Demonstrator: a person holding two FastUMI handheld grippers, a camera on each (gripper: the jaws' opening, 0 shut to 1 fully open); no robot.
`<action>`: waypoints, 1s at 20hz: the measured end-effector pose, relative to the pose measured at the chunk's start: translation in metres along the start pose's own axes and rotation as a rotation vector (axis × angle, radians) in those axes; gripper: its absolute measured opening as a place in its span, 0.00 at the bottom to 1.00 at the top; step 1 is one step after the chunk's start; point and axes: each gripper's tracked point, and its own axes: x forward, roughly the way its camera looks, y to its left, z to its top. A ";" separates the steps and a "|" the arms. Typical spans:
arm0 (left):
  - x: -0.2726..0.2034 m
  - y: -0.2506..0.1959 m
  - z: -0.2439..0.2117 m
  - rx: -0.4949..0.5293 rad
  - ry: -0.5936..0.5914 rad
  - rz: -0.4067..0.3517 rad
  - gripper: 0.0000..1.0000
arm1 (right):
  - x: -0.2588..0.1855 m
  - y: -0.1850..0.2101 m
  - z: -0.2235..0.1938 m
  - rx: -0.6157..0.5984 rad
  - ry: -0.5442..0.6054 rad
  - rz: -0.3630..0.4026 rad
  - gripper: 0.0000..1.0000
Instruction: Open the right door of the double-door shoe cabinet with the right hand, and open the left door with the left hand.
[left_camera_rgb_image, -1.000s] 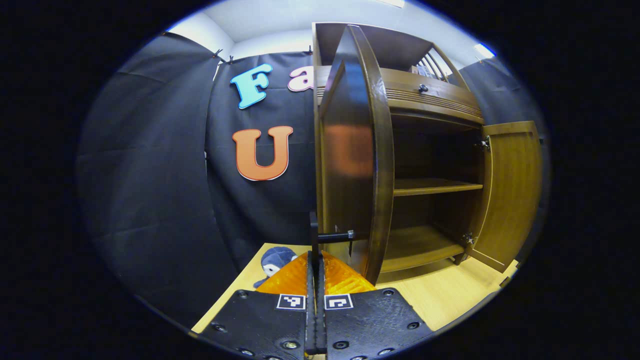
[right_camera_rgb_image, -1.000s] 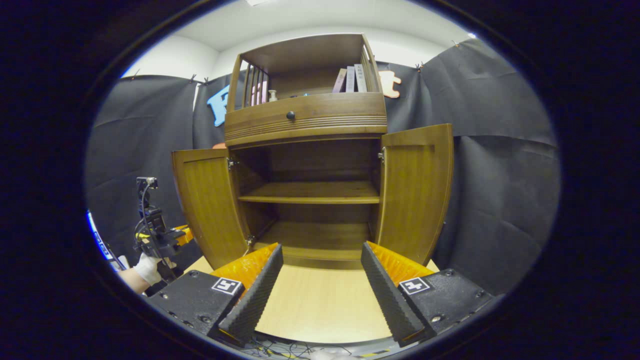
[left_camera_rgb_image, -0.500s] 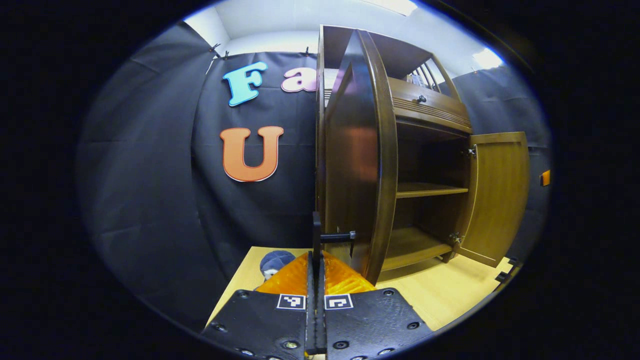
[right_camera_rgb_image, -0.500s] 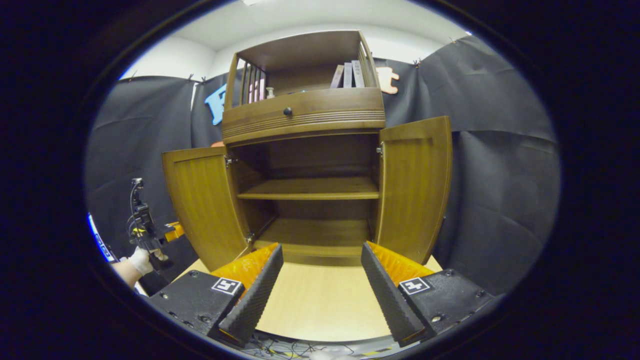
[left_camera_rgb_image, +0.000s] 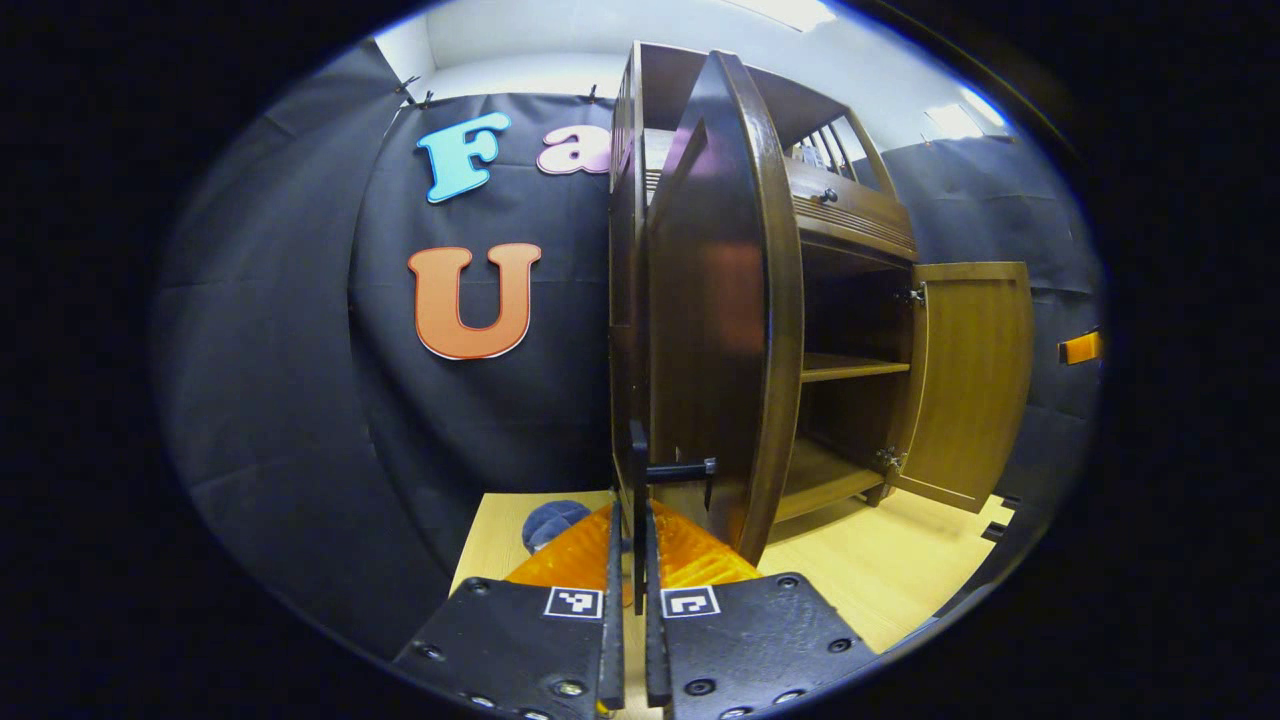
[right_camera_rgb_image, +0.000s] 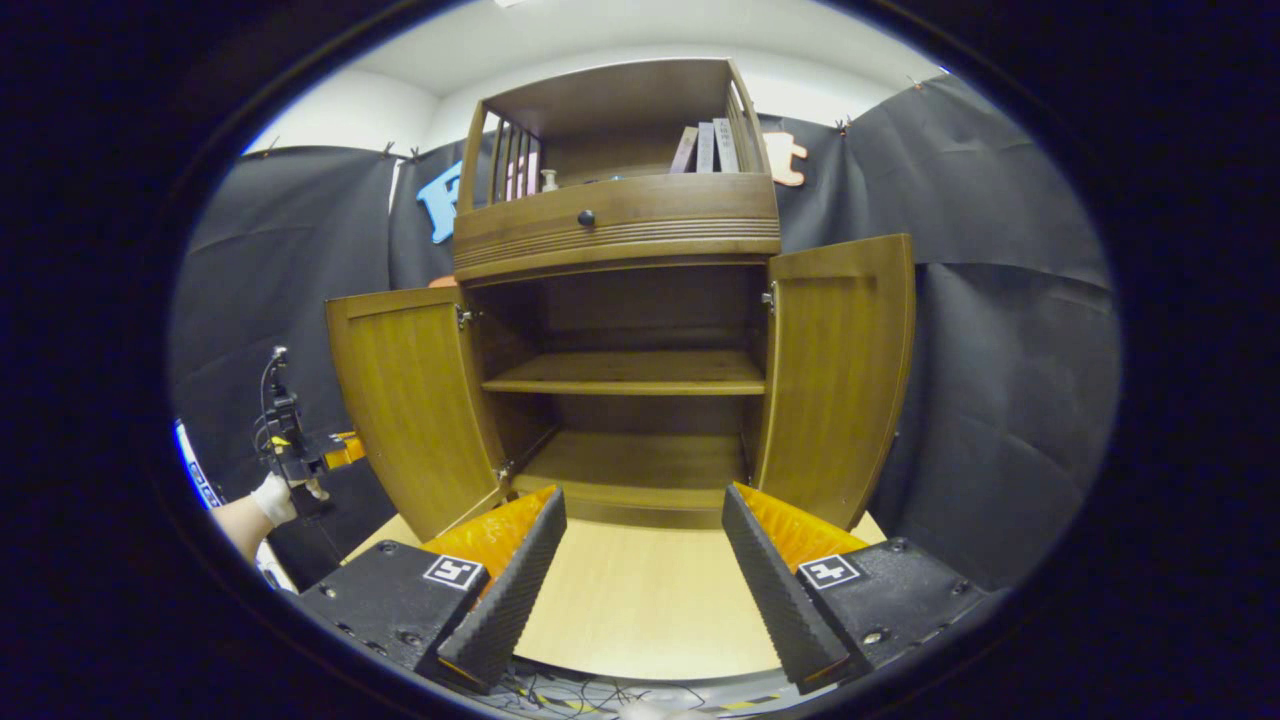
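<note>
The brown shoe cabinet stands with both doors swung out. In the right gripper view, the left door and the right door flank bare shelves. My right gripper is open, low in front of the cabinet, holding nothing. In the left gripper view the left door is seen edge-on, with the right door beyond it. Its dark handle runs down between my left gripper's fingers, which stand slightly parted on either side. A gloved hand holds the left gripper outside the left door.
The cabinet sits on a light wooden platform. A blue plush toy lies on it by the cabinet's left side. A drawer with a knob and books are above the doors. Black cloth walls surround the booth.
The left door has swung a little farther out. My left gripper's fingers, pressed together on the handle before, now show a narrow gap. The right gripper has barely moved.
</note>
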 end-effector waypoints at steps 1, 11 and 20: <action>-0.006 0.002 -0.002 0.000 0.007 0.006 0.03 | -0.001 0.000 0.000 0.000 0.000 -0.002 1.00; -0.085 0.029 0.027 0.004 -0.012 0.288 0.95 | 0.005 0.003 0.006 -0.002 -0.015 -0.016 1.00; -0.100 -0.063 0.113 -0.066 -0.083 0.322 0.95 | 0.000 0.003 0.024 0.009 -0.062 -0.057 0.99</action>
